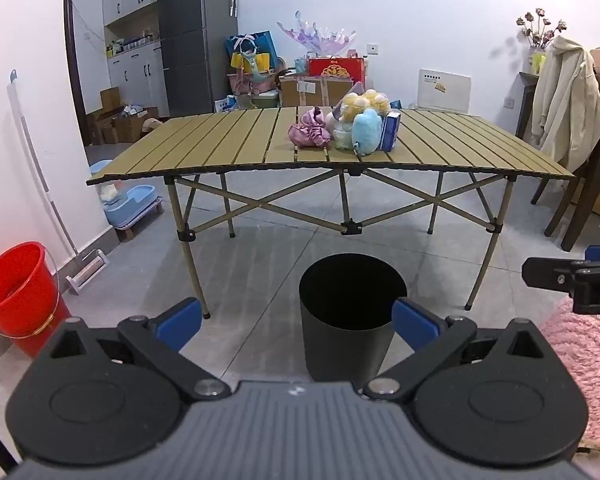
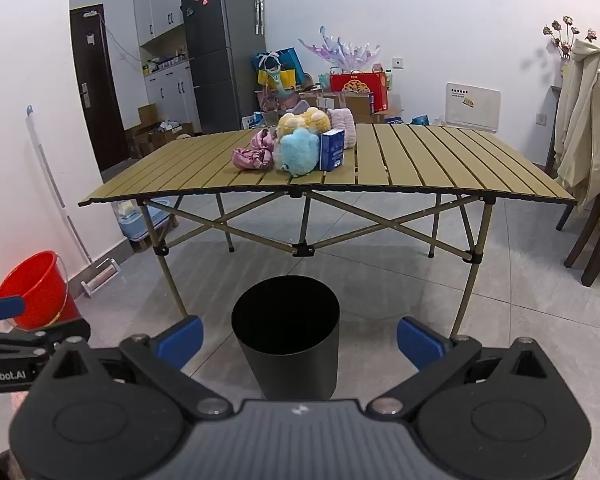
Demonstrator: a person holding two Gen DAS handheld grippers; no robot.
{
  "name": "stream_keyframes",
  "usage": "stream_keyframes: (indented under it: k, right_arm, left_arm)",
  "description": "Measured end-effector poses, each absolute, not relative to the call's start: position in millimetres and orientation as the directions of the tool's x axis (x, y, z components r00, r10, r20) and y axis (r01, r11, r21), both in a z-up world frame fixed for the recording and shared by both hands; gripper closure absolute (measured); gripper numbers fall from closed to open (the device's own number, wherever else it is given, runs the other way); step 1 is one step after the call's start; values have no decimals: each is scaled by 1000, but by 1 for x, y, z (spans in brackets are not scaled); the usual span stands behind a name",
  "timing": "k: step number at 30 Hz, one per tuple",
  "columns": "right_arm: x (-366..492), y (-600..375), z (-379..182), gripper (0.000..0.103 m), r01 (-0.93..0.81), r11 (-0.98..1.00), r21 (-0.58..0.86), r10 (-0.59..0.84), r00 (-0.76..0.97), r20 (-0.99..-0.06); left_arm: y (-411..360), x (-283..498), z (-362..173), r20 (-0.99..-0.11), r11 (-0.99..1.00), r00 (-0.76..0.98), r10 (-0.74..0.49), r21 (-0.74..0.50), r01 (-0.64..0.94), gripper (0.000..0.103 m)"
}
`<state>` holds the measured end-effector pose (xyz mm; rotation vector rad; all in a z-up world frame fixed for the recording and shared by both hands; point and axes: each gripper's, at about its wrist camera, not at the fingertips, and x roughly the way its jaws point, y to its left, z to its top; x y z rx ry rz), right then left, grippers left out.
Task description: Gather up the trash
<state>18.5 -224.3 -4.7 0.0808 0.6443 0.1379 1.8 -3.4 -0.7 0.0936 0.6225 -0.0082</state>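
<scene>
My left fingers (image 1: 296, 322) were spread wide and held nothing; my right fingers (image 2: 300, 336) gaped just as wide, touching nothing. The black bin (image 1: 350, 316) stood on the floor just beyond both. Behind the bin, on the tabletop (image 1: 228, 144), sat a crumpled pink bag (image 1: 309, 133) beside plush toys (image 1: 360, 120).

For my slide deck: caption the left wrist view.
Open left hand-held gripper poised over a black cylindrical bin on grey tiles, facing a slatted tan folding table bearing plush toys.
</scene>
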Motion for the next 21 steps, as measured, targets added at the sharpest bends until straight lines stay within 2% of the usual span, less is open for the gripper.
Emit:
stream_keyframes:
  k: [3,21]
  right_arm:
    - [18,-225,-5,0,-104,987,121,155,796,-585]
    - [18,-225,-5,0,-104,987,122,156,796,-585]
  left_arm:
    - [3,3,-3,-590,998,807,-9,43,43,0]
    - [-1,-1,-1,-571,998,821,-6,50,41,0]
